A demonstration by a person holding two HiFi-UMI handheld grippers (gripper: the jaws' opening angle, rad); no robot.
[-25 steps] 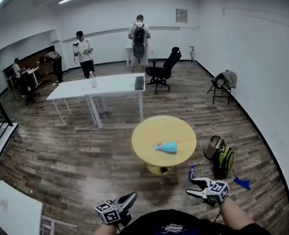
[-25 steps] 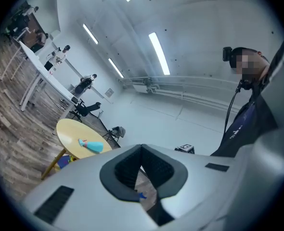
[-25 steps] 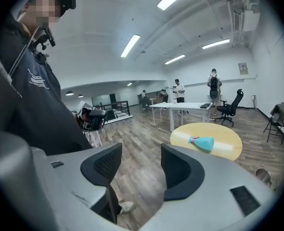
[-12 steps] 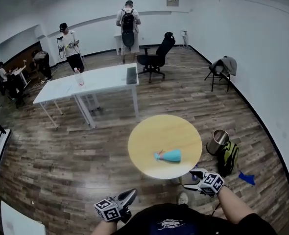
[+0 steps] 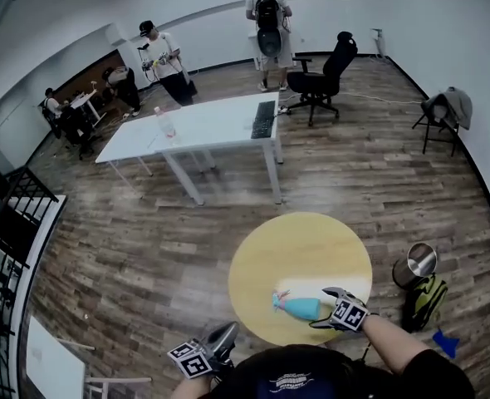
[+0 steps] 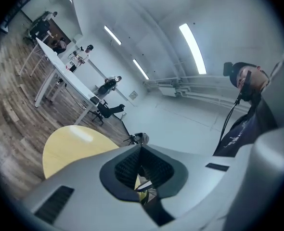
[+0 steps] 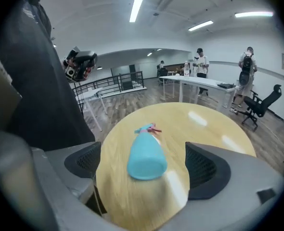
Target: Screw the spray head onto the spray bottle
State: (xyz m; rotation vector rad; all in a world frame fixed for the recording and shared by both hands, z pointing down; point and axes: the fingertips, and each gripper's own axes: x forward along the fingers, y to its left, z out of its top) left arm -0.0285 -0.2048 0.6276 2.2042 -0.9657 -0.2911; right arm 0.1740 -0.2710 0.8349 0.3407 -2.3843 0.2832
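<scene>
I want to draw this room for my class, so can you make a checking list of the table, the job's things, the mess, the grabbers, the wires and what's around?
Surface: round yellow table, bare apart from the bottle.
Job's things: blue spray bottle lying on its side, spray head at its neck; how tightly, cannot tell.
Clutter: nothing seen on the table.
Grippers: right gripper open around the bottle's base, not touching, jaws have just been opening; left gripper shut, empty, off the table.
Cables: nothing seen on the table.
Surroundings: metal bin and green backpack on the floor beside the table; long white table, office chair, people beyond.
</scene>
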